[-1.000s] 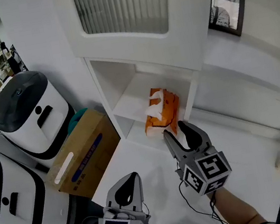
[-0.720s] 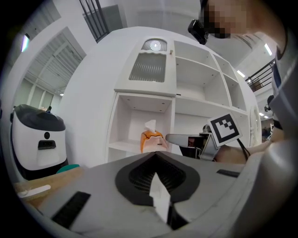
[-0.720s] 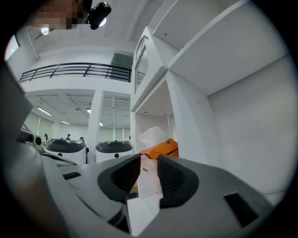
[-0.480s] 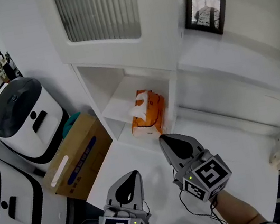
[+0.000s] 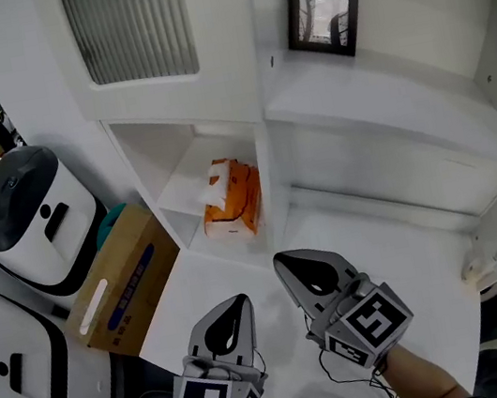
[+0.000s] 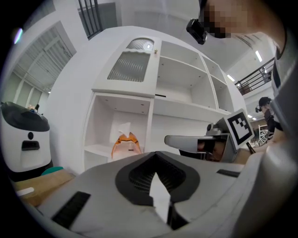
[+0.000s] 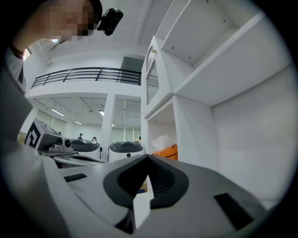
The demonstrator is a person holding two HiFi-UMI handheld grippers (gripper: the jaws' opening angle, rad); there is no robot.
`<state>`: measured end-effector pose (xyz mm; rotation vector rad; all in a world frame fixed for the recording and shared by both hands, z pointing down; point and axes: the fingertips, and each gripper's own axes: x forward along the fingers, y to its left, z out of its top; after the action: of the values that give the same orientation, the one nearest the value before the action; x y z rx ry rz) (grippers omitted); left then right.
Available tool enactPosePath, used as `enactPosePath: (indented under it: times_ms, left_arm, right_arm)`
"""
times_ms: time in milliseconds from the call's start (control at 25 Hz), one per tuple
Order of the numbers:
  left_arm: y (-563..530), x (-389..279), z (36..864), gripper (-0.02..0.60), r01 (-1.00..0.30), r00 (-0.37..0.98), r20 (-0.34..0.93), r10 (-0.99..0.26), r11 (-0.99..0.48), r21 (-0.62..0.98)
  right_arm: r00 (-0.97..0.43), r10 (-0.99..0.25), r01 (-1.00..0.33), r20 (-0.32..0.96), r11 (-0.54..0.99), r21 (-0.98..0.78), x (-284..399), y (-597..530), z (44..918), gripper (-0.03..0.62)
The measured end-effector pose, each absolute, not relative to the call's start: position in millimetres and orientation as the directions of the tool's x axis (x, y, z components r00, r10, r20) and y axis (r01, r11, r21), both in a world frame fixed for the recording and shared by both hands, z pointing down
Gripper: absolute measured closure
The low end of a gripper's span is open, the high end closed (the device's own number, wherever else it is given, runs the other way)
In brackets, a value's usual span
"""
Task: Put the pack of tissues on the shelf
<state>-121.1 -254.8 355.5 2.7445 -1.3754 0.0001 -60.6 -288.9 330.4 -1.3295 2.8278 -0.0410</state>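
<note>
Orange pack of tissues (image 5: pixel 228 202) sits in the far-left cubby of the shelf (image 5: pixel 176 189), a tissue poking out the top. L gripper (image 5: pixel 236 302) and R gripper (image 5: pixel 283 261) are near, over the white counter (image 5: pixel 401 252), both pinched closed w/ nothing between. Cardboard box (image 5: pixel 117 288) at left, prob. closed.

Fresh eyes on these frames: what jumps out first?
The orange pack of tissues, the brightest colour here, sitting on the shelf in the white unit's left open compartment. Then the left gripper and right gripper in the foreground, both shut and empty, above the white counter. A dark framed picture stands high at the right.
</note>
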Motion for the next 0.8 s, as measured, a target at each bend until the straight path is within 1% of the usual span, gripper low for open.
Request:
enactPosePath:
  times_ms: [800]
  left_arm:
    - [-218.1,-11.9,330.2,0.572,-0.654,0.756,-0.011,-0.655,-0.755,0.04]
  right_arm:
    - [-0.547,-0.836,-0.836,-0.039,0.548,-0.007,25.7,-214.6,310.2,0.595]
